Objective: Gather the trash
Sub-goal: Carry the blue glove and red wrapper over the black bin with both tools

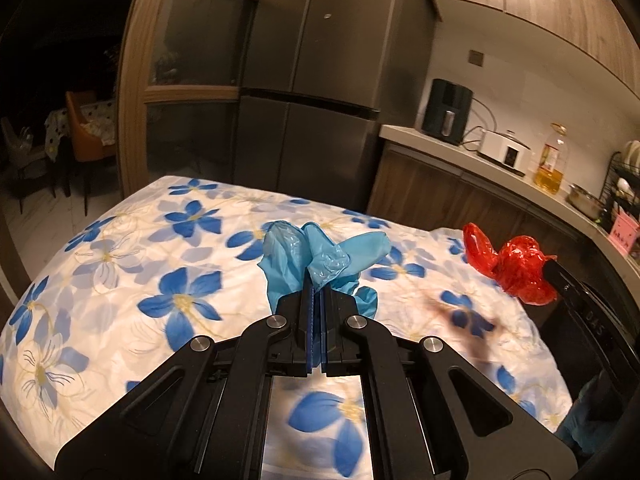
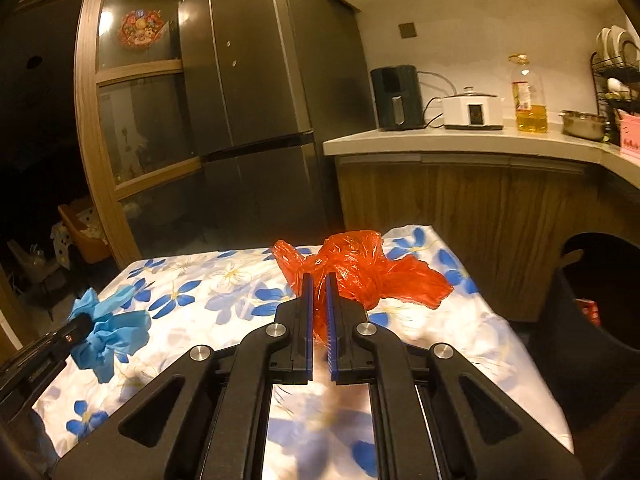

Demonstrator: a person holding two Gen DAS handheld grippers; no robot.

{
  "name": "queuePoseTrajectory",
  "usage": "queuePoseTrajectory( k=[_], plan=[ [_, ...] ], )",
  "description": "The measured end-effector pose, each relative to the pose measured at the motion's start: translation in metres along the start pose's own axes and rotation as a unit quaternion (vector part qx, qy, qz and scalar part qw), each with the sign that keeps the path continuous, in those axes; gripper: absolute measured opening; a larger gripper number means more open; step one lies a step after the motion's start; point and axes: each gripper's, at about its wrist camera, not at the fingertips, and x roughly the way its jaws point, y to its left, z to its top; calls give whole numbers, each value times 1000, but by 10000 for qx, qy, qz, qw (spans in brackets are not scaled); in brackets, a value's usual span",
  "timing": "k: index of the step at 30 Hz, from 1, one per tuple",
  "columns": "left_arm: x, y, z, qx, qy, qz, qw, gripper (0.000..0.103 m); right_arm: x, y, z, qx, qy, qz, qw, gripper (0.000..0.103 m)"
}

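My left gripper point(image 1: 318, 288) is shut on crumpled blue disposable gloves point(image 1: 320, 256) and holds them above the flowered tablecloth point(image 1: 140, 280). They also show at the left of the right wrist view point(image 2: 108, 328). My right gripper point(image 2: 319, 280) is shut on a crumpled red plastic bag point(image 2: 360, 272), held above the table's right part. The red bag also shows at the right of the left wrist view point(image 1: 516, 264). A dark trash bin point(image 2: 592, 312) stands on the floor right of the table.
A grey fridge point(image 2: 256, 100) and a glass-door cabinet point(image 2: 136, 100) stand behind the table. A counter point(image 2: 460, 142) on the right holds an air fryer point(image 2: 396, 98), a white cooker point(image 2: 472, 112), an oil bottle point(image 2: 530, 96) and a steel bowl point(image 2: 582, 124).
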Motion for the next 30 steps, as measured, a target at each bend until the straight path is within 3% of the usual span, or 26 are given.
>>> queuePoseTrajectory(
  k=[9,17,21,30],
  plan=[
    [-19,-54,0,333,-112,-410,9985,1,-52,-45,8,106,-347,-385,9986,6],
    [-27,-133,-2,795,-251,-1054,9909,1,-93,-101,11,290,-659,-933,9930,6],
    [-30,-178,-4,1035,-361,-1471,9830,1,-107,-130,12,387,-766,-1247,9885,6],
    [-31,-280,-20,1536,-566,-2499,9543,1,-124,-190,17,776,-962,-1800,9759,6]
  ],
)
